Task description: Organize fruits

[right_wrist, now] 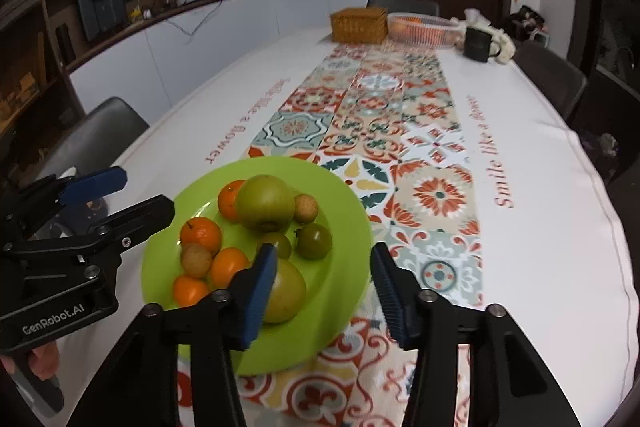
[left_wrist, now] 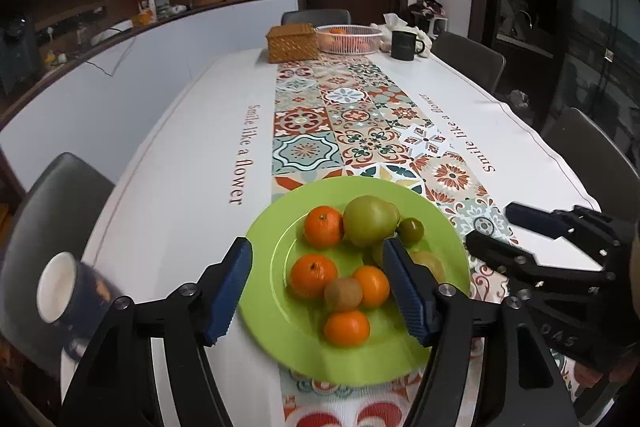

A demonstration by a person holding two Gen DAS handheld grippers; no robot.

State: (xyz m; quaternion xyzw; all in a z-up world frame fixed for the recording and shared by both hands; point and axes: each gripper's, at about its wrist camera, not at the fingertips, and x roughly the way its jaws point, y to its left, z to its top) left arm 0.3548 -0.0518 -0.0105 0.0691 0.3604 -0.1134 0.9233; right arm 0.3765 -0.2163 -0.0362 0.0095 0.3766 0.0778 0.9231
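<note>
A green plate [left_wrist: 264, 227] [right_wrist: 352, 219] on the patterned runner holds several oranges [left_wrist: 313, 275] [right_wrist: 200, 235], a big green fruit [left_wrist: 370, 221] [right_wrist: 266, 203], a small dark green one [left_wrist: 411, 231] [right_wrist: 314, 241] and a brown kiwi [left_wrist: 343, 293]. My left gripper [left_wrist: 320, 291] [right_wrist: 148, 191] hovers open over the plate's near side, its pads touching no fruit. My right gripper [right_wrist: 324, 287] [left_wrist: 490, 225] stands open over the plate's right part. A yellow-green fruit [right_wrist: 286, 291] lies just beside its left finger, partly hidden.
A dark mug with a white inside [left_wrist: 68, 291] stands left of the plate near the table edge. At the far end are a wicker box [left_wrist: 292, 43] [right_wrist: 358, 25], a white basket of oranges [left_wrist: 348, 37] [right_wrist: 422, 27] and a black mug [left_wrist: 404, 45]. Chairs ring the table.
</note>
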